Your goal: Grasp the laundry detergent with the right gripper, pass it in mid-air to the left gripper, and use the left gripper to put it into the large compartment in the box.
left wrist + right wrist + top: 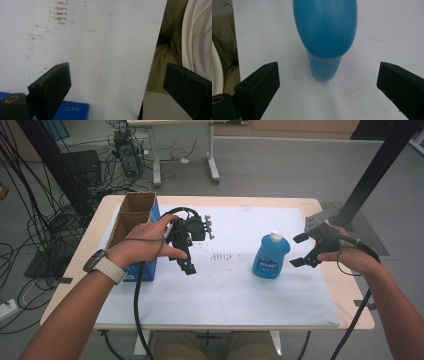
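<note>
- Bottle (270,256) of blue liquid is standing upright on the white mat (225,290), right of centre, with its white cap (276,236) on.
- Right gripper (299,250) is hovering just beside the bottle on its right, jaws spread wide and gripping nothing (in the right gripper view the bottle (325,37) is sitting ahead, between the two jaws but apart from both).
- Left gripper (187,265) is hanging over the mat, well apart from the bottle, jaws gaping and holding nothing; the left hand (145,242) is wrapping around it.
- Cardboard box (132,215) is standing open at the mat's left edge, touching a blue box (150,267) beside the left wrist.
</note>
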A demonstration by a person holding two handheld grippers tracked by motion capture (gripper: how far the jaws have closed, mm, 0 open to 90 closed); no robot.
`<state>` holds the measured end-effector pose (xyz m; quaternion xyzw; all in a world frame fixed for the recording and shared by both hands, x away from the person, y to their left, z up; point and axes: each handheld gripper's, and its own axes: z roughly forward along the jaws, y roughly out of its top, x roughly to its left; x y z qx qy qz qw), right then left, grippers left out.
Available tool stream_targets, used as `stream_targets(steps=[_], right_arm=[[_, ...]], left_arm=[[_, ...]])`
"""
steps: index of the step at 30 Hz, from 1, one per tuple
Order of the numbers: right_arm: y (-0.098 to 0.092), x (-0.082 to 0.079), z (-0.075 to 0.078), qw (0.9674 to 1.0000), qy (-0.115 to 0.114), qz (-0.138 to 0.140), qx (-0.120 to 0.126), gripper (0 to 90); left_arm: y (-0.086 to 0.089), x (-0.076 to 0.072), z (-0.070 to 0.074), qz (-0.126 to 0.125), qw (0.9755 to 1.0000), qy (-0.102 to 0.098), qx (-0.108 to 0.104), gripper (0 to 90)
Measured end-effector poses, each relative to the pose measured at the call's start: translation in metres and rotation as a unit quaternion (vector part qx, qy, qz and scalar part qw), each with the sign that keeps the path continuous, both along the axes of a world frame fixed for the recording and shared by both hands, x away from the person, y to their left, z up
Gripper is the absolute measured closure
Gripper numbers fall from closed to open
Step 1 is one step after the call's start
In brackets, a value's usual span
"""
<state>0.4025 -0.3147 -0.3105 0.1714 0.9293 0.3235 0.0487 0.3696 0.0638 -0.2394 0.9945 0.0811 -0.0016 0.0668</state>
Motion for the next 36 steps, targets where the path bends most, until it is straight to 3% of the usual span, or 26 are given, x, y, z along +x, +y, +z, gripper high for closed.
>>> stream_targets(steps=[36], right_arm=[[-0.001, 0.005, -0.024, 0.9984, -0.02, 0.008, 0.052, 5.0]], left_arm=[[-0.003, 0.002, -0.002, 0.005, 1.0, 0.003, 0.002, 8.3]])
